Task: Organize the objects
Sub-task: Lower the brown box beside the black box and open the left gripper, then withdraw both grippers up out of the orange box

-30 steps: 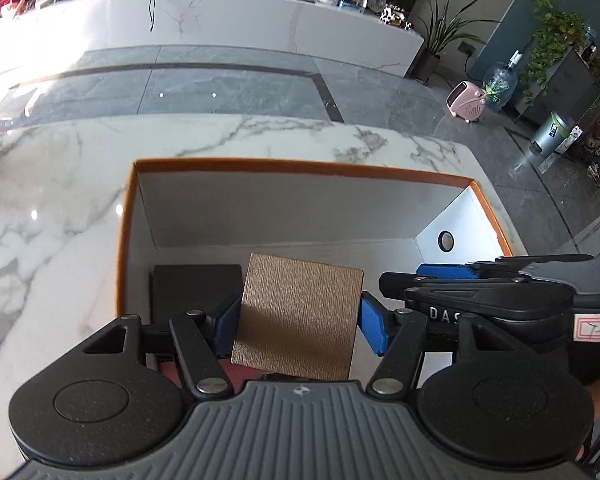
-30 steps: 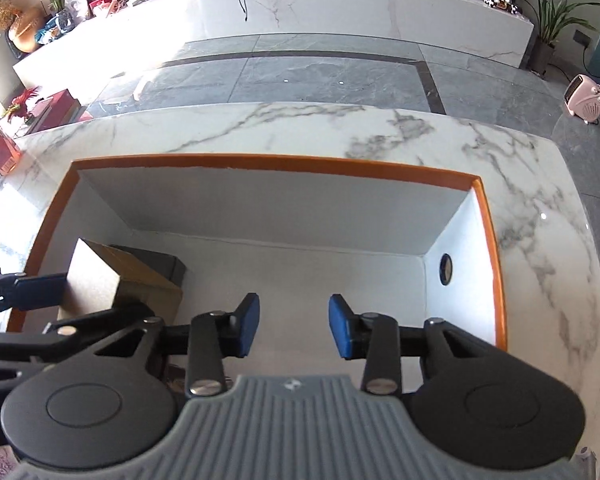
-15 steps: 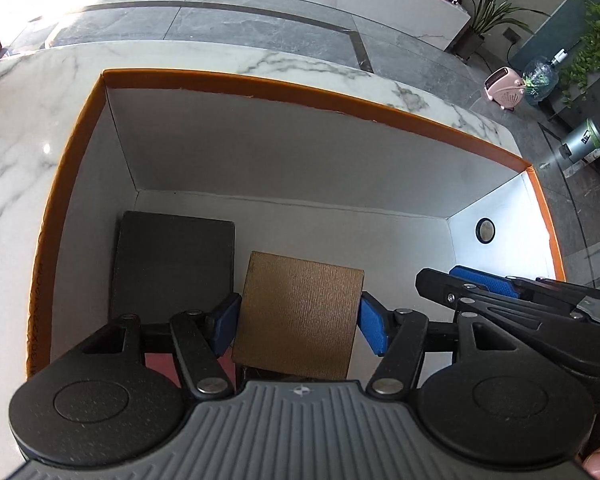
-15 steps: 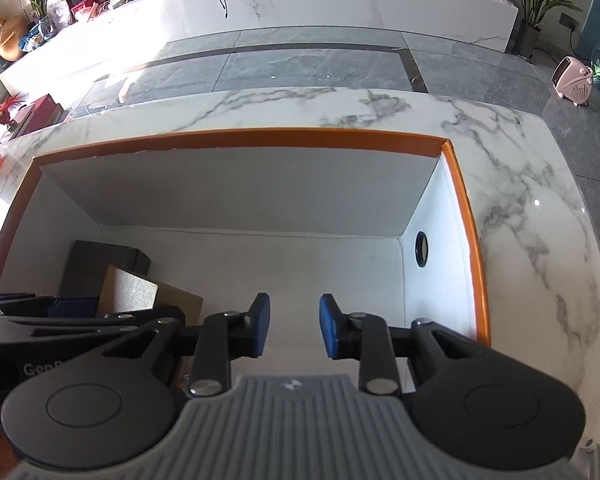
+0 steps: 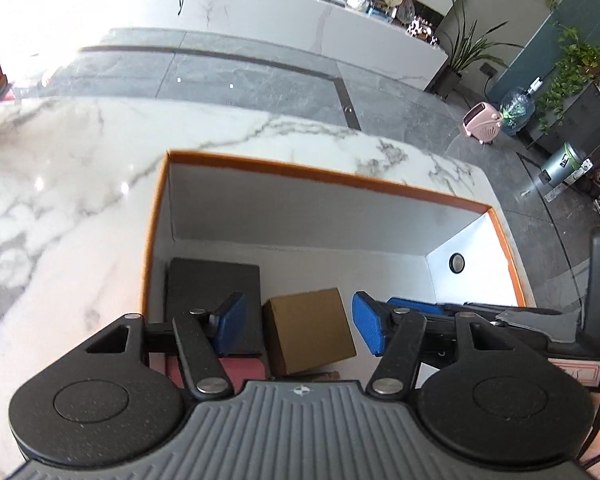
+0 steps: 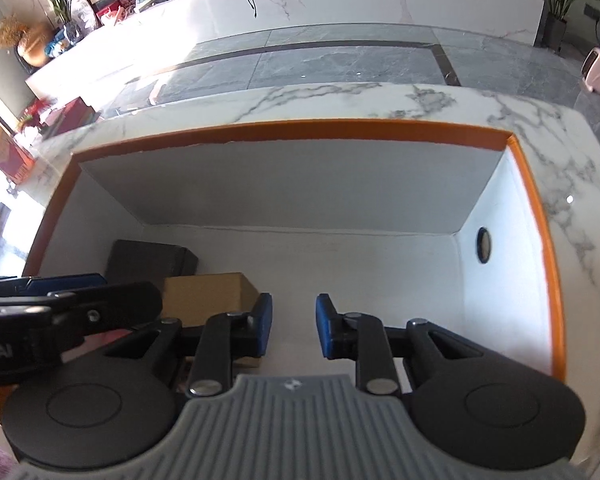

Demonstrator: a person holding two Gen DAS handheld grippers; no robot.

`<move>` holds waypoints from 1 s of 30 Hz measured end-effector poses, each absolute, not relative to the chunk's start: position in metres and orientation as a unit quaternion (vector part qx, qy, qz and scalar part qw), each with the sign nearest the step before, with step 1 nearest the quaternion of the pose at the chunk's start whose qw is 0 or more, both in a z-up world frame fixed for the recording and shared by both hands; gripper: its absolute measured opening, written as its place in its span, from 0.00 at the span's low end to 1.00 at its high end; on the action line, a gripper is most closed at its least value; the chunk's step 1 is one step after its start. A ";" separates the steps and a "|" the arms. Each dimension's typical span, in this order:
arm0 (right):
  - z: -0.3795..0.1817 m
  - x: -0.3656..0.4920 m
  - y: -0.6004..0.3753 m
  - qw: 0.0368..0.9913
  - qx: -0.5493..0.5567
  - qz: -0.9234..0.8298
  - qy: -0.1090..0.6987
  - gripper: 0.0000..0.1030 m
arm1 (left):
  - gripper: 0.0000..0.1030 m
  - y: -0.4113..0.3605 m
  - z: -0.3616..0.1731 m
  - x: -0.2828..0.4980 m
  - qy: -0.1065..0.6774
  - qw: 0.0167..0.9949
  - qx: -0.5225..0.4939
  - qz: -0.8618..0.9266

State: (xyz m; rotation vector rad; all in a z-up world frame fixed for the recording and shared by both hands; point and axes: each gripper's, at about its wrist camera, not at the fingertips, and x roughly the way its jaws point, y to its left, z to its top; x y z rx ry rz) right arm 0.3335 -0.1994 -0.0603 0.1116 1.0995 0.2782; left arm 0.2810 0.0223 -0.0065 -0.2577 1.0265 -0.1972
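Note:
A white bin with an orange rim (image 5: 340, 178) sits sunk in the marble table. On its floor at the left lies a flat dark box (image 5: 212, 284), and beside it a brown cardboard box (image 5: 312, 332). My left gripper (image 5: 299, 324) hovers open above the brown box, with a gap showing at each pad. The right wrist view shows the brown box (image 6: 208, 300) resting flat next to the dark box (image 6: 148, 256). My right gripper (image 6: 295, 326) stands open with a narrow gap over the bare bin floor, nothing between its pads.
A reddish item (image 5: 240, 368) lies by the bin's near wall, half hidden under my left gripper. The bin's right wall has a round hole (image 6: 483, 245). Marble table (image 5: 60, 200) surrounds the bin. The two grippers sit close side by side.
The brown box, earlier tilted up between the left pads, now lies on the bin floor. The left gripper has drawn back from it. The right jaws have narrowed.

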 end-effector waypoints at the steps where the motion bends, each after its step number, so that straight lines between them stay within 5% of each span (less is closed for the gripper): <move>1: -0.061 0.335 -0.201 0.837 0.079 0.138 0.523 0.29 | 0.67 0.026 -0.001 0.277 0.478 0.866 -0.117 -0.092; 4: -0.066 0.339 -0.203 0.821 0.137 0.154 0.533 0.37 | 0.67 0.034 0.008 0.271 0.463 0.875 -0.116 -0.086; 15: -0.082 0.338 -0.186 0.783 0.169 0.163 0.575 0.33 | 0.66 0.047 0.008 0.269 0.463 0.874 -0.129 -0.078; 30: -0.039 0.288 -0.167 0.837 0.109 0.178 0.506 0.35 | 0.66 0.048 0.041 0.213 0.425 0.890 -0.112 -0.120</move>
